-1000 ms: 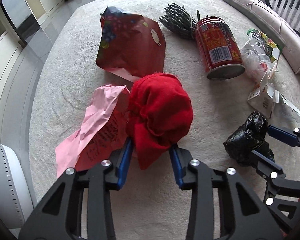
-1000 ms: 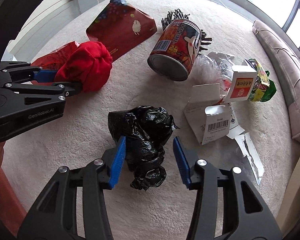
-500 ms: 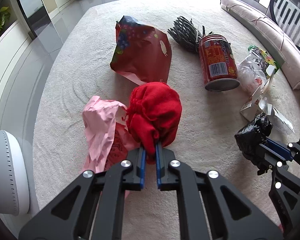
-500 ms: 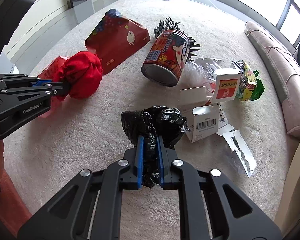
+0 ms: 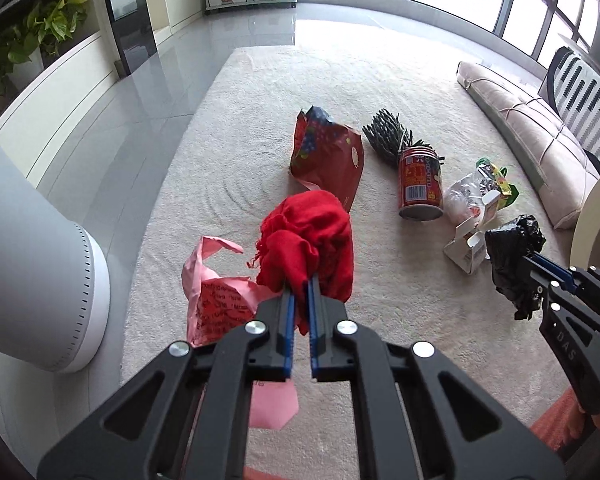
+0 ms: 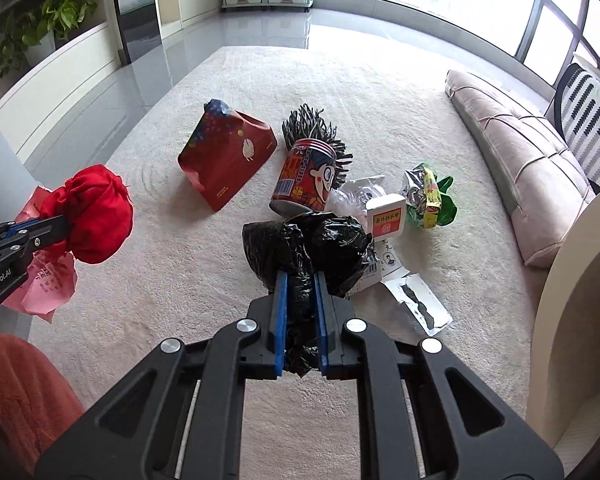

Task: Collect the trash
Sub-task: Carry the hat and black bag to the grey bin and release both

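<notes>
My left gripper (image 5: 301, 280) is shut on a bunched red cloth (image 5: 308, 236) and holds it above the cream carpet; it also shows in the right wrist view (image 6: 88, 212). My right gripper (image 6: 299, 276) is shut on a crumpled black plastic bag (image 6: 308, 244), also lifted off the carpet, and seen at the right of the left wrist view (image 5: 514, 256). On the carpet lie a pink plastic bag (image 5: 220, 292), a dark red paper bag (image 5: 332, 160), a red can (image 5: 418, 184) on its side and opened white cartons (image 6: 388, 220).
A dark bristly bundle (image 6: 312, 128) lies behind the can. A green snack wrapper (image 6: 432, 200) and clear plastic (image 5: 464, 196) lie by the cartons. A white round bin (image 5: 32, 280) stands at the left. A long beige cushion (image 6: 516, 168) borders the carpet on the right.
Both grippers closed, the left on the red cloth and the right on the black bag, then lifted them up off the carpet. The views rose and pulled back.
</notes>
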`<state>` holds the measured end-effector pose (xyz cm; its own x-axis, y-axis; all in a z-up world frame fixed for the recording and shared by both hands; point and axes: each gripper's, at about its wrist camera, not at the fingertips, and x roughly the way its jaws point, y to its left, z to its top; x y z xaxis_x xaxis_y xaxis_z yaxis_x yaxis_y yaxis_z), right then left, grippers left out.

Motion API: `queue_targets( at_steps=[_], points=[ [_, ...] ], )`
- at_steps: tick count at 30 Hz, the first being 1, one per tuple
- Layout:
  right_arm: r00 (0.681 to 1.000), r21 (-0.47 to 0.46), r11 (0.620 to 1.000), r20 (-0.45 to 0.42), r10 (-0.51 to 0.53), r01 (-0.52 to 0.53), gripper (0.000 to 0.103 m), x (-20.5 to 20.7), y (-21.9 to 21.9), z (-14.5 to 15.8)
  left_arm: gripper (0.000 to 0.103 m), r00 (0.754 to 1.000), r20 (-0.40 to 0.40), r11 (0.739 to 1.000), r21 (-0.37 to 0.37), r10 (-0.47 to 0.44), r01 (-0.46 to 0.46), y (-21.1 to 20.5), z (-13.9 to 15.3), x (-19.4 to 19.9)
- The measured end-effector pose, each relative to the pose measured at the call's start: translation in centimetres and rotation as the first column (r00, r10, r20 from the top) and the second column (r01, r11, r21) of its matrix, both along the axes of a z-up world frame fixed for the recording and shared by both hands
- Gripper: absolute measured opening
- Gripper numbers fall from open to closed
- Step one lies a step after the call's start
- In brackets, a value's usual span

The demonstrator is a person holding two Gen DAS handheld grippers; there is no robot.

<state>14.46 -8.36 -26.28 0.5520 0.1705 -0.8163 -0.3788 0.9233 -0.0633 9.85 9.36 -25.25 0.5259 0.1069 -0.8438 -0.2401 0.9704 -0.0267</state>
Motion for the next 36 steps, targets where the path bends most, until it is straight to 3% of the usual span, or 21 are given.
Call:
queue_targets(
  at_steps=[8, 13, 20, 28, 33, 36],
  points=[
    [0.991, 0.019, 0.994, 0.072, 0.109, -0.111, 0.011, -3.2, 4.9, 6.5, 0.006, 0.995, 0.065, 0.996, 0.038, 0.076, -0.078, 5.0, 6.9, -5.1],
    [0.965, 0.037, 0.97, 0.121, 0.234, -0.24, 0.011, -5.1, 10.4, 10.6, 0.006, 0.983, 0.113, 0.985, 0.077, 0.145, -0.154, 9.8, 11.2, -8.5],
    [0.89, 0.065, 0.903, 0.215, 0.402, -0.424, 0.011, -7.7, 19.6, 16.3, 0.006, 0.941, 0.185, 0.938, 0.147, 0.284, -0.313, 17.2, 16.7, -14.1],
    [0.774, 0.08, 0.793, 0.295, 0.56, -0.604, 0.011, -11.9, 30.3, 20.6, 0.006, 0.881, 0.241, 0.878, 0.165, 0.406, -0.45, 23.7, 19.9, -19.1],
    [0.719, 0.076, 0.738, 0.311, 0.621, -0.67, 0.011, -14.0, 35.4, 21.8, 0.006, 0.865, 0.288, 0.862, 0.187, 0.41, -0.471, 26.1, 21.8, -20.7],
    [0.708, 0.078, 0.723, 0.302, 0.639, -0.686, 0.011, -14.3, 37.3, 21.9, 0.006, 0.871, 0.289, 0.865, 0.196, 0.398, -0.461, 27.2, 22.4, -20.1]
  ],
)
